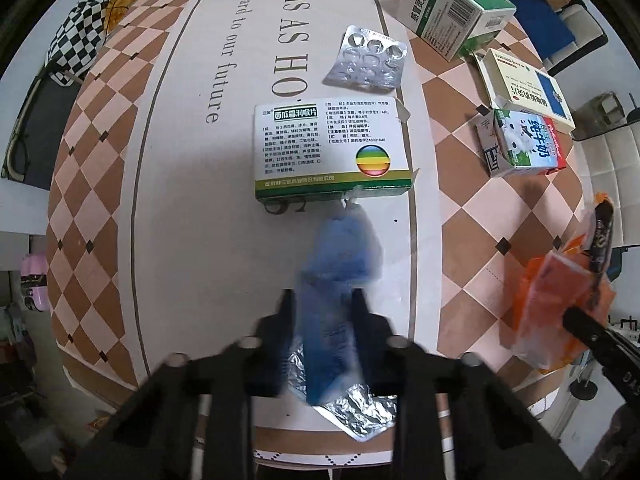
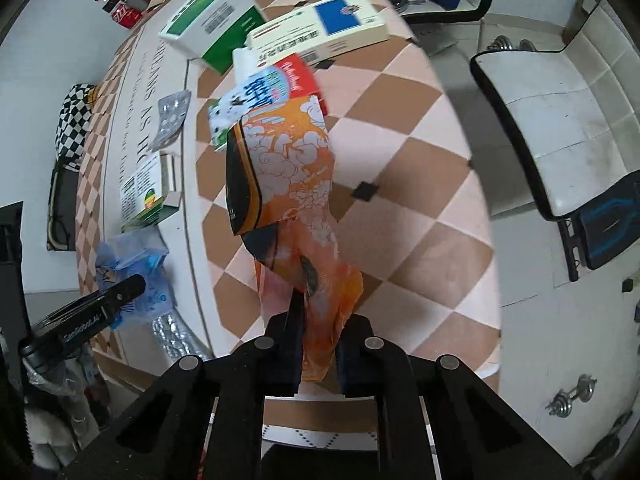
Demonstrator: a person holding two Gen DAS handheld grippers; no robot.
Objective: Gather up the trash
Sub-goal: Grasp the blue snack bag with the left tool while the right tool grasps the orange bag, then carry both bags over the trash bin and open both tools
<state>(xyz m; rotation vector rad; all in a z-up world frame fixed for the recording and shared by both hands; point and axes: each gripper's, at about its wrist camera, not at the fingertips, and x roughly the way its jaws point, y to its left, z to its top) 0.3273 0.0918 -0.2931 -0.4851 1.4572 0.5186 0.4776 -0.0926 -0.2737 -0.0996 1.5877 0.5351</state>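
In the left wrist view my left gripper [image 1: 322, 298] points down at the table, shut on a crumpled blue plastic wrapper [image 1: 340, 248]. A silver foil blister sheet [image 1: 360, 412] lies under it. My right gripper [image 2: 320, 314] is shut on the lower end of an orange and black snack bag [image 2: 288, 168], which stands up above the table. The left wrist view also shows the orange snack bag [image 1: 556, 288] at the right edge. In the right wrist view the blue wrapper [image 2: 136, 256] sits low on the left, in the left gripper [image 2: 128, 290].
On the checked tablecloth [image 1: 460, 240] lie a green-edged medicine box [image 1: 332, 148], a used blister pack [image 1: 368, 60], a milk carton [image 1: 524, 144], a blue-and-white box [image 1: 524, 88] and a green-and-white box [image 1: 452, 4]. A chair [image 2: 560, 128] stands past the table's right edge.
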